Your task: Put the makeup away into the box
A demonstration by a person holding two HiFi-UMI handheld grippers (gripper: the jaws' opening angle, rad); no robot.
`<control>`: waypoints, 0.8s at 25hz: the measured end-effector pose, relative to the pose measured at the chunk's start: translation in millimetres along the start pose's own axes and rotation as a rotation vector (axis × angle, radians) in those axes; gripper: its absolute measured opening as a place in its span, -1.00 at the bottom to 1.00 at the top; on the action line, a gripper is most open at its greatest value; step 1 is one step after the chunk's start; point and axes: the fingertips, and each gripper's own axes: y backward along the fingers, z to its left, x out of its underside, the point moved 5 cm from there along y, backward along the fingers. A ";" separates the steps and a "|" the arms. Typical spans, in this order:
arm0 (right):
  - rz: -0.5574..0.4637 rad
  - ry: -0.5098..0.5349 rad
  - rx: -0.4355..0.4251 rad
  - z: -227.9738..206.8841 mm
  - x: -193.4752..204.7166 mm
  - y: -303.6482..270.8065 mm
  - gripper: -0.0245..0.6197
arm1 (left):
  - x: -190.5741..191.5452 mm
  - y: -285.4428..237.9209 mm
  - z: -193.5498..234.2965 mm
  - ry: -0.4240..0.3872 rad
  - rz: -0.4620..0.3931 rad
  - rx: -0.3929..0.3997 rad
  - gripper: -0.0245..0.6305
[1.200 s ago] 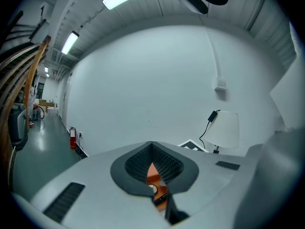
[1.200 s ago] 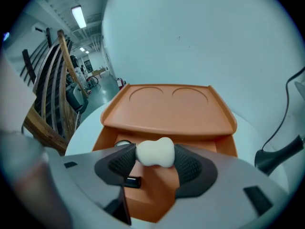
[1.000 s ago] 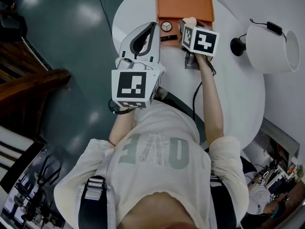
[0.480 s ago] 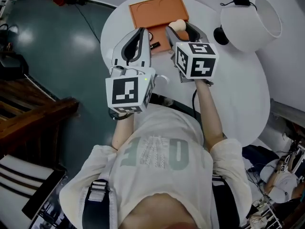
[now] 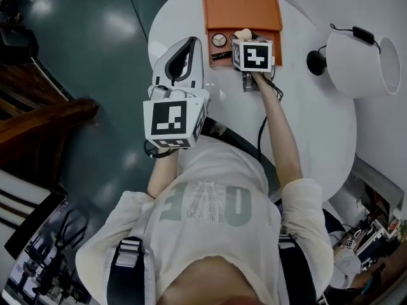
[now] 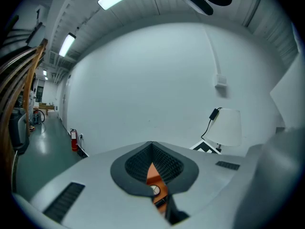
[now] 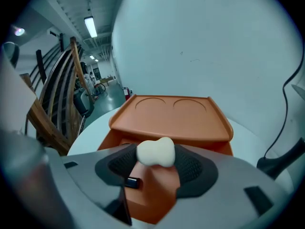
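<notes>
Makeup sponge, a single cream one, is pinched between the pads of the right gripper, which hangs over the open base of the one orange box at the far edge of the white table. Two items lie in the box's left part: a round compact and a black tube. The left gripper hovers just left of the box, tips together (nothing between them). One white lamp stands at the right edge.
</notes>
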 end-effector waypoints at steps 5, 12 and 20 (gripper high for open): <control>0.003 -0.047 0.014 0.2 -1.3 -8.5 0.12 | 3.9 -6.9 10.1 0.008 0.013 -0.003 -0.90; -0.064 -0.053 -0.001 -0.7 -8.1 12.9 0.12 | -3.5 -16.7 -6.7 -0.011 0.001 0.058 -0.90; -0.495 -0.064 0.122 -17.6 -44.1 141.8 -0.66 | -27.3 -16.8 -38.9 -0.068 -0.048 0.142 -0.90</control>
